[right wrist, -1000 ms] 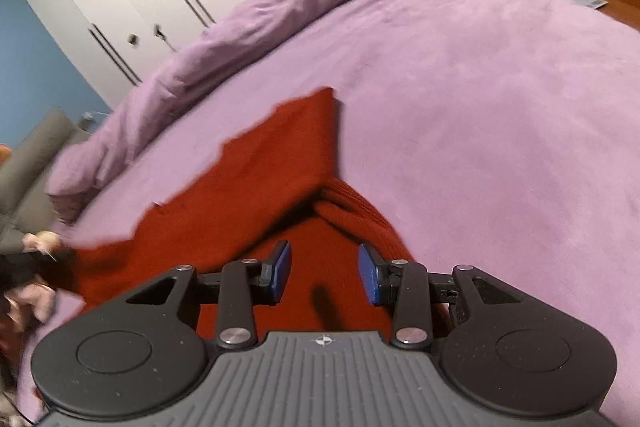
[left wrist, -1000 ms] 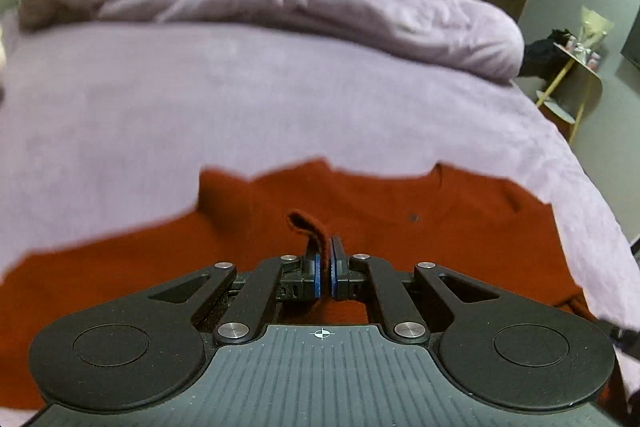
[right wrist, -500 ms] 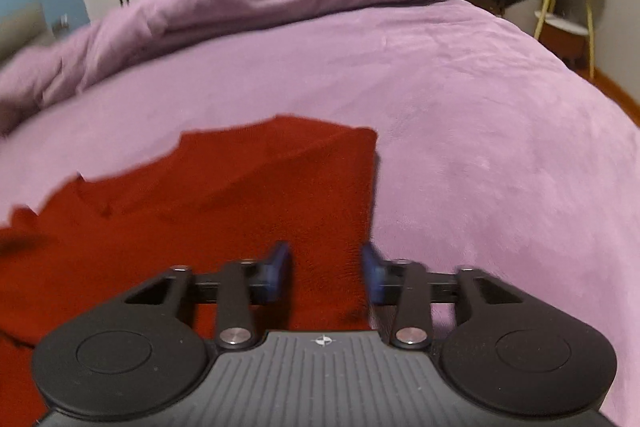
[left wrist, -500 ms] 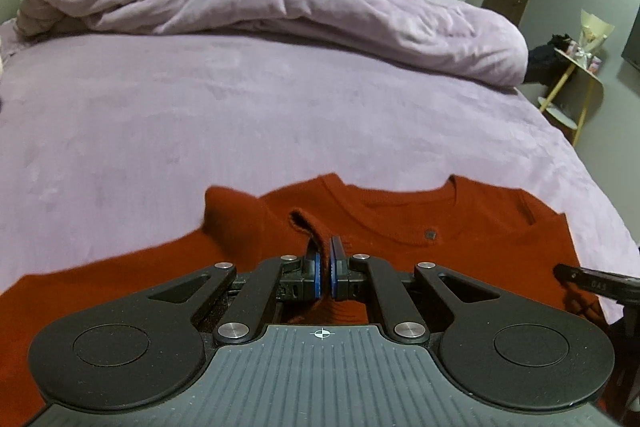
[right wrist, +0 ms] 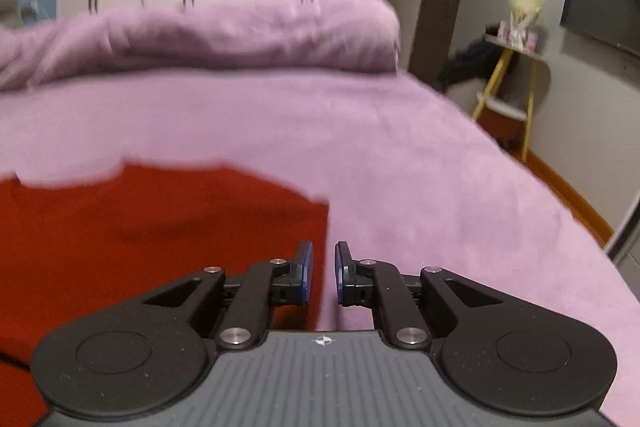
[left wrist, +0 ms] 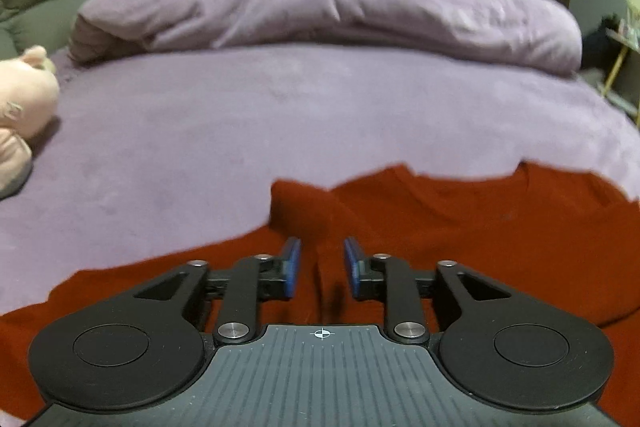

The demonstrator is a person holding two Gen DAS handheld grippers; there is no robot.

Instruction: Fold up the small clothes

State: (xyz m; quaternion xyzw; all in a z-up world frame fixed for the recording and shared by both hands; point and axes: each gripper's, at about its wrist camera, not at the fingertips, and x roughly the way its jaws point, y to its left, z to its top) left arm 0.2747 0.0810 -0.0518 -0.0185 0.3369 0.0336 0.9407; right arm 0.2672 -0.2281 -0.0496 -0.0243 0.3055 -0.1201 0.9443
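A red knit sweater (left wrist: 460, 223) lies flat on the purple bed, neckline toward the far side. My left gripper (left wrist: 319, 257) is open just above the sweater, holding nothing; a fold of cloth lies below the gap. In the right wrist view the sweater (right wrist: 152, 227) fills the lower left, and its right edge runs down between my fingers. My right gripper (right wrist: 323, 267) is open with a narrow gap, over that edge, holding nothing.
The purple bed cover (left wrist: 280, 115) stretches ahead, with a rolled purple duvet (left wrist: 340, 15) at the far side. A pink plush toy (left wrist: 24, 99) lies at the left. A yellow-legged side table (right wrist: 508, 83) stands past the bed's right edge (right wrist: 560, 211).
My left gripper was shut on a fold of the sweater and has opened, letting it go. My right gripper has narrowed its gap and shifted right to the sweater's right edge.
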